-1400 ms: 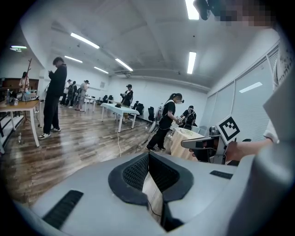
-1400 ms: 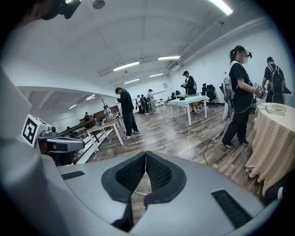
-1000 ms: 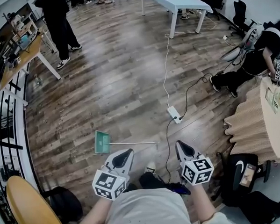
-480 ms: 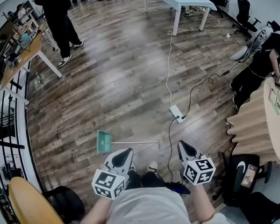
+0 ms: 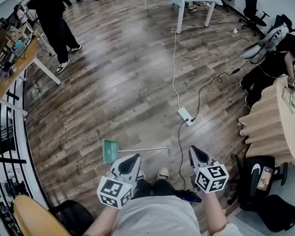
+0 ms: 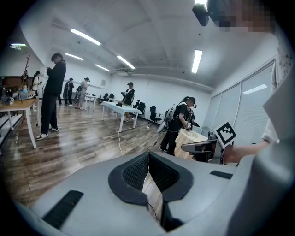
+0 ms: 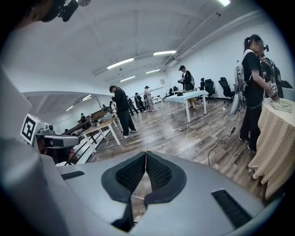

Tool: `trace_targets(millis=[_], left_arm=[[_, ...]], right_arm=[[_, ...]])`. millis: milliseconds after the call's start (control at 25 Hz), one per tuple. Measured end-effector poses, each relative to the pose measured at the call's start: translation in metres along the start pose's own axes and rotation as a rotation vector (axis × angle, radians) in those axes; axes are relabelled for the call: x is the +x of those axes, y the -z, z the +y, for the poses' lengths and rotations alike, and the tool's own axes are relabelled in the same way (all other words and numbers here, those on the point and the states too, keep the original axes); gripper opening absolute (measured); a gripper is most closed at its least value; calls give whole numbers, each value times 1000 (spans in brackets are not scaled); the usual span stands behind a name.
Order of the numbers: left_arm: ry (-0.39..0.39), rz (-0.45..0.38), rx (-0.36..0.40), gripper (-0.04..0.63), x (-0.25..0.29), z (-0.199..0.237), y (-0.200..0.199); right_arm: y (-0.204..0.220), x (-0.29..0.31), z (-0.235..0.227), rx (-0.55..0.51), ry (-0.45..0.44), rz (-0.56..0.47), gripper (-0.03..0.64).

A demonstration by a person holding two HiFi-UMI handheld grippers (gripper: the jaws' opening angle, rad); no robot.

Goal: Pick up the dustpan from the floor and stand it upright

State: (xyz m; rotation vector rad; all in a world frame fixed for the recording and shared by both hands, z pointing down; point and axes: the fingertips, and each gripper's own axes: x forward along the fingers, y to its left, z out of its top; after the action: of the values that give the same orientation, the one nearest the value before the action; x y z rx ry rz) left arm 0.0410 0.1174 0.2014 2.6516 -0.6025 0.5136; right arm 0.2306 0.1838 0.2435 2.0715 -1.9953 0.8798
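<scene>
A green dustpan (image 5: 109,150) lies flat on the wooden floor, its thin pale handle (image 5: 144,149) running to the right. My left gripper (image 5: 135,158) hovers just short of the handle's middle, shut and holding nothing; in the left gripper view its gripper (image 6: 148,155) shows the pads meeting at the tip. My right gripper (image 5: 192,149) is right of the handle's end, also shut and empty, and its gripper (image 7: 145,153) has its pads together in the right gripper view. Neither gripper touches the dustpan.
A white power strip (image 5: 185,116) with cables (image 5: 175,64) lies ahead to the right. A ribbed round table (image 5: 269,128) and a black bag (image 5: 256,176) stand at the right, a yellow chair (image 5: 39,224) and a backpack (image 5: 69,215) at the left. People stand and crouch farther off.
Both grippers have edged a little forward and stay shut. The head view has shifted slightly over the floor. The dustpan has not moved.
</scene>
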Motion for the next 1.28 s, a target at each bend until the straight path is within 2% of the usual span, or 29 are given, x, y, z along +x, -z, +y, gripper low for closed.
trace_targets(millis=[320, 520, 880, 1280], left_arm=[[14, 31, -27, 25, 15, 19, 7], [21, 71, -3, 25, 35, 30, 21], [10, 101, -34, 24, 76, 67, 33], [27, 154, -55, 25, 137, 93, 96]], right_arm=[[6, 20, -3, -3, 9, 40, 26], [24, 40, -7, -27, -6, 91, 26], [45, 85, -22, -28, -25, 152, 26], [112, 137, -56, -19, -61, 210, 26]])
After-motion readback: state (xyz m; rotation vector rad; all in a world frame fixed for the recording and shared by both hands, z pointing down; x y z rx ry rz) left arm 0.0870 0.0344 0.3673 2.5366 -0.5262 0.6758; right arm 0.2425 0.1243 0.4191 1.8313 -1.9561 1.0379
